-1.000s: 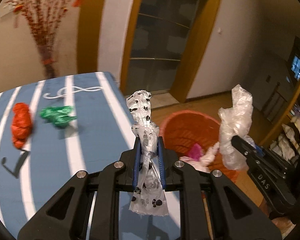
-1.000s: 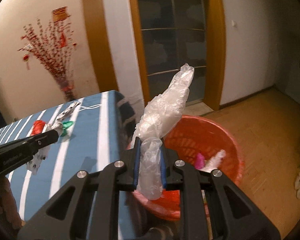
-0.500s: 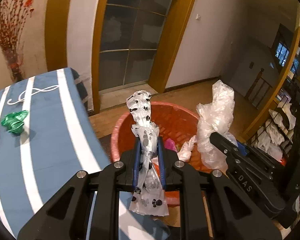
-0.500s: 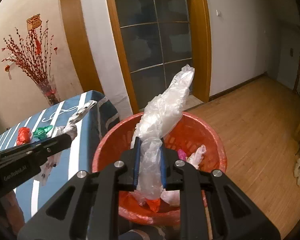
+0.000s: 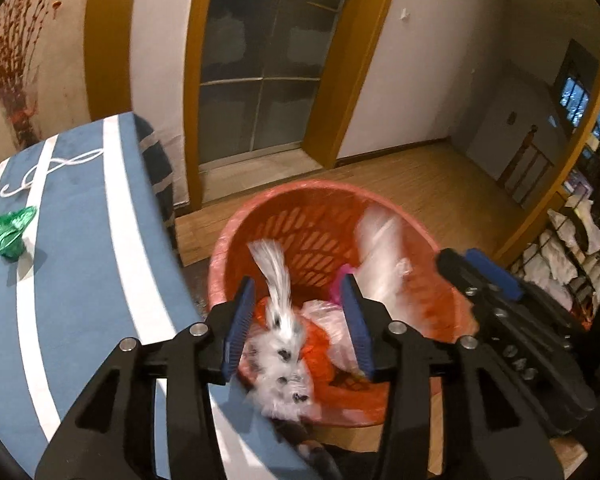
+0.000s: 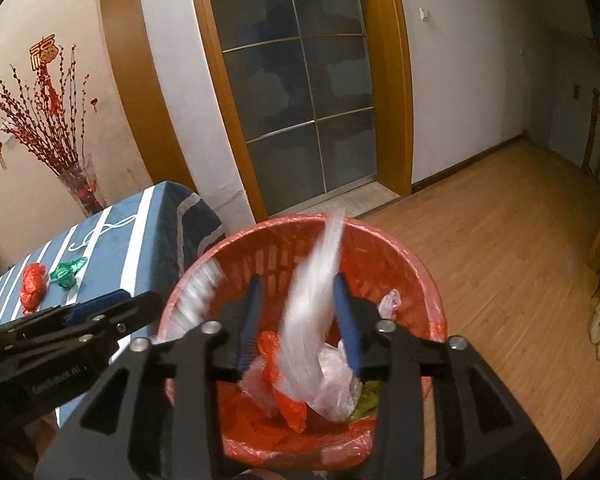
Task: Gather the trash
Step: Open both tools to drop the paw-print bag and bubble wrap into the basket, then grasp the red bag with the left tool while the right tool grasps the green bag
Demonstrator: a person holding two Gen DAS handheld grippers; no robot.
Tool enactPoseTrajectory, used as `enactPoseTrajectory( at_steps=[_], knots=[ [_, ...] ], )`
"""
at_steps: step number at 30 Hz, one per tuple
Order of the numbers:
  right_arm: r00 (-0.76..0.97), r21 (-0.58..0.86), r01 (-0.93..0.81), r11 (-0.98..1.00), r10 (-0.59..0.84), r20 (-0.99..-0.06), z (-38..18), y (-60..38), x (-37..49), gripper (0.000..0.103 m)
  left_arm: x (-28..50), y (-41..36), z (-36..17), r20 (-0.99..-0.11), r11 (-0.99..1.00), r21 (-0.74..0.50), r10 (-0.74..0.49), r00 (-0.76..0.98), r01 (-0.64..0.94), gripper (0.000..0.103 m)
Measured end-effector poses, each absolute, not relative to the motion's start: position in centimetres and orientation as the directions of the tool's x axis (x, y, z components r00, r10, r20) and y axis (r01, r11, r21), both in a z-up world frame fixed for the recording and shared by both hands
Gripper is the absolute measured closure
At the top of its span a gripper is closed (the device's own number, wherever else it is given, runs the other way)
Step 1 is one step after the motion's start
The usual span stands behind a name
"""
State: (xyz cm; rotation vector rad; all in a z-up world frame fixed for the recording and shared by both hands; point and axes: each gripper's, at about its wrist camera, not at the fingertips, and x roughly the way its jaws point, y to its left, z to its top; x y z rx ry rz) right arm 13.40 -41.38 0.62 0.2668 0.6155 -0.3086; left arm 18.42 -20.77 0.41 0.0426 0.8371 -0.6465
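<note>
A glass door (image 6: 296, 104) with a dark grid of panes stands in a wooden frame (image 6: 396, 92) behind the far edge of the bench (image 5: 80, 264), whose blue cloth has white stripes. On the wall past the bench's far left corner, a vase (image 6: 80, 188) holds red-berried branches (image 6: 40, 120), with a red hanging ornament (image 6: 44, 54) above. The wooden floor (image 6: 500, 248) runs right toward a rack (image 5: 572, 240) with pale cloths.
</note>
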Motion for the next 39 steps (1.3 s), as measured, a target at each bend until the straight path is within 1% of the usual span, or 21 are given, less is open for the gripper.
enactPoseTrajectory(
  at_steps=[3, 5, 6, 8, 12, 14, 16, 18, 19, 21, 22, 25, 28, 32, 35, 39],
  knots=[
    [0.765, 0.151, 0.376, 0.915, -0.214, -0.608, 0.2, -41.7, 13.1, 0.053, 18.7, -19.9, -0.1, -0.716, 0.830, -0.194, -0.484, 0.503, 0.523, 0.052],
    [0.761, 0.146, 0.383, 0.912, -0.222, -0.610, 0.0, -41.9, 13.0, 0.050, 18.7, -18.9, -0.4, -0.720, 0.848, -0.174, -0.457, 0.522, 0.501, 0.046],
    [0.760, 0.143, 0.386, 0.912, -0.226, -0.610, 0.0, -41.9, 12.9, 0.049, 18.7, -18.7, -0.5, -0.721, 0.854, -0.164, -0.444, 0.531, 0.493, 0.045],
    [0.760, 0.138, 0.389, 0.911, -0.233, -0.607, 0.0, -41.7, 12.7, 0.043, 18.8, -17.9, -0.7, -0.724, 0.867, -0.144, -0.421, 0.546, 0.478, 0.040],
    [0.763, 0.125, 0.383, 0.915, -0.237, -0.601, 0.3, -41.2, 12.5, 0.036, 18.9, -16.4, -0.9, -0.733, 0.889, -0.106, -0.373, 0.569, 0.445, 0.035],
    [0.766, 0.118, 0.377, 0.919, -0.238, -0.597, 0.4, -40.7, 12.5, 0.032, 19.3, -15.2, -1.2, -0.738, 0.903, -0.091, -0.345, 0.580, 0.420, 0.030],
    [0.767, 0.115, 0.377, 0.919, -0.240, -0.595, 0.5, -40.4, 12.6, 0.027, 19.5, -14.2, -1.3, -0.741, 0.915, -0.086, -0.324, 0.589, 0.395, 0.028],
    [0.771, 0.112, 0.377, 0.919, -0.244, -0.588, 0.6, -39.8, 12.6, 0.018, 19.8, -13.3, -1.5, -0.743, 0.923, -0.077, -0.306, 0.595, 0.378, 0.028],
    [0.773, 0.113, 0.373, 0.921, -0.242, -0.586, 0.7, -39.7, 12.5, 0.017, 19.9, -12.6, -1.6, -0.744, 0.928, -0.072, -0.294, 0.600, 0.365, 0.028],
    [0.777, 0.107, 0.366, 0.925, -0.240, -0.582, 0.8, -39.0, 12.5, 0.011, 20.2, -11.5, -1.7, -0.745, 0.937, -0.062, -0.272, 0.609, 0.342, 0.025],
    [0.778, 0.102, 0.364, 0.926, -0.242, -0.581, 0.8, -38.8, 12.6, 0.010, 20.3, -10.8, -1.8, -0.744, 0.945, -0.046, -0.248, 0.621, 0.323, 0.023],
    [0.776, 0.071, 0.357, 0.931, -0.254, -0.578, 0.8, -37.8, 12.7, 0.007, 20.9, -8.5, -2.1, -0.740, 0.963, -0.005, -0.185, 0.647, 0.270, 0.021],
    [0.770, 0.045, 0.350, 0.936, -0.260, -0.582, 0.7, -36.8, 13.1, 0.006, 21.8, -5.6, -2.2, -0.732, 0.978, 0.036, -0.114, 0.672, 0.205, 0.019],
    [0.769, 0.044, 0.351, 0.935, -0.261, -0.583, 0.6, -36.1, 13.4, 0.006, 23.2, -1.6, -1.6, -0.701, 0.990, 0.080, -0.027, 0.713, 0.115, 0.019],
    [0.772, 0.048, 0.345, 0.937, -0.254, -0.582, 0.6, -35.5, 13.8, 0.006, 25.0, 1.7, -1.2, -0.681, 0.996, 0.085, 0.033, 0.732, 0.035, 0.019],
    [0.777, 0.050, 0.323, 0.945, -0.235, -0.585, 0.5, -34.4, 14.9, 0.006, 28.0, 5.3, -1.2, -0.680, 0.995, 0.082, 0.098, 0.726, -0.058, 0.019]
  ],
)
